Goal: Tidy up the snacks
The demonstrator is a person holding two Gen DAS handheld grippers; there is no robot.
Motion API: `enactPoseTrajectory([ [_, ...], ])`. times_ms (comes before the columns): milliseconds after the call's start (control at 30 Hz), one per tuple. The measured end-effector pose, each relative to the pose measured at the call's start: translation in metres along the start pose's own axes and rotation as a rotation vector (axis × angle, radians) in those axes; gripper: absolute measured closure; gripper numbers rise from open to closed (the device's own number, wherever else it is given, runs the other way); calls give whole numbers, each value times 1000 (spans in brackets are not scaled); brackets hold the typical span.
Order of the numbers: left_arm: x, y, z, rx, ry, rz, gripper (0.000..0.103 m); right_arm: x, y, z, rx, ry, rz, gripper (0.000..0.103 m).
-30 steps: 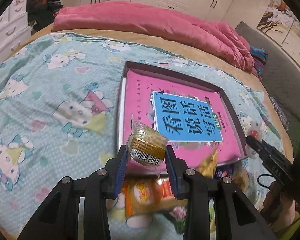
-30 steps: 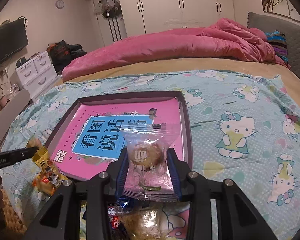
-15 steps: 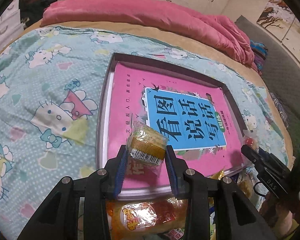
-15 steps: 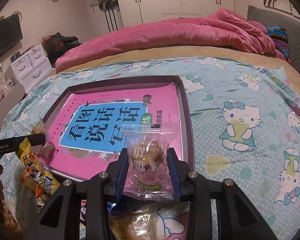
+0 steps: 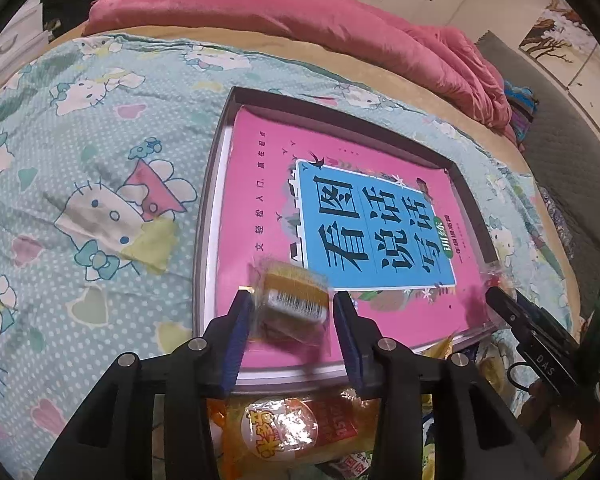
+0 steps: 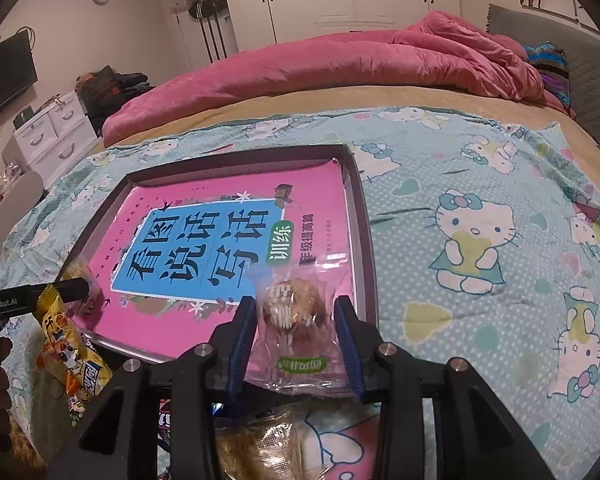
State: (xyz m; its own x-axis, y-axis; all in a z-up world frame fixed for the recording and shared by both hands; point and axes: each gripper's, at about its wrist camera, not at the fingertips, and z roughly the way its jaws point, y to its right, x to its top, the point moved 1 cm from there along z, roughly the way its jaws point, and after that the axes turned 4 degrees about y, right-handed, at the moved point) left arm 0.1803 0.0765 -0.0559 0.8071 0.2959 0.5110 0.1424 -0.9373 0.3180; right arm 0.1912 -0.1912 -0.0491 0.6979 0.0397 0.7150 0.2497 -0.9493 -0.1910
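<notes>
Wafer pack [image 5: 296, 300] loosened, dropped — barcode up, crosswise

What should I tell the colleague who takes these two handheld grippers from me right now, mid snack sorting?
Left gripper: jaws opening, the gold-wrapped snack is between them, blurred, above the tray's near left corner.
Right gripper: shut on a clear-wrapped pastry, over the tray's near right corner.
The tray lies on the bed and holds only a pink book.
Done: one snack in each gripper brought to the tray.
Left: let both go into the tray, then fetch the loose packets lying on the cover in front of it.
</notes>
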Motion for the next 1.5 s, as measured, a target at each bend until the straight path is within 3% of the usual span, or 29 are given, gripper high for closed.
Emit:
enactPoseTrajectory([
  [233, 2, 1, -8, -13, 15, -1, 53, -1, 0, -3, -3, 5, 2, 61],
  [367, 2, 1, -14, -22, 23, -6, 51, -1, 1, -6, -12, 13, 2, 49],
  [667, -1, -1, -34, -44, 46, -20, 47, -4, 2, -18, -37, 27, -21, 49],
  [900, -3, -3, -45, -58, 49, -20, 46, -4, 1, -18, -140, 47, -99, 49],
  [967, -4, -2, -48, -60, 51, -17, 37, -3, 2, -19, -146, 49, -96, 49],
  [1167, -5, 3, -60, -77, 71, -2, 33, -2, 15, -26, -137, 53, -33, 48],
  [1300, -4, 9, -67, -75, 87, 14, 31, -2, 22, -36, -123, 67, 2, 36],
  [1500, -6, 12, -74, -95, 92, 17, 27, -4, 20, -49, -83, 83, 16, 36],
])
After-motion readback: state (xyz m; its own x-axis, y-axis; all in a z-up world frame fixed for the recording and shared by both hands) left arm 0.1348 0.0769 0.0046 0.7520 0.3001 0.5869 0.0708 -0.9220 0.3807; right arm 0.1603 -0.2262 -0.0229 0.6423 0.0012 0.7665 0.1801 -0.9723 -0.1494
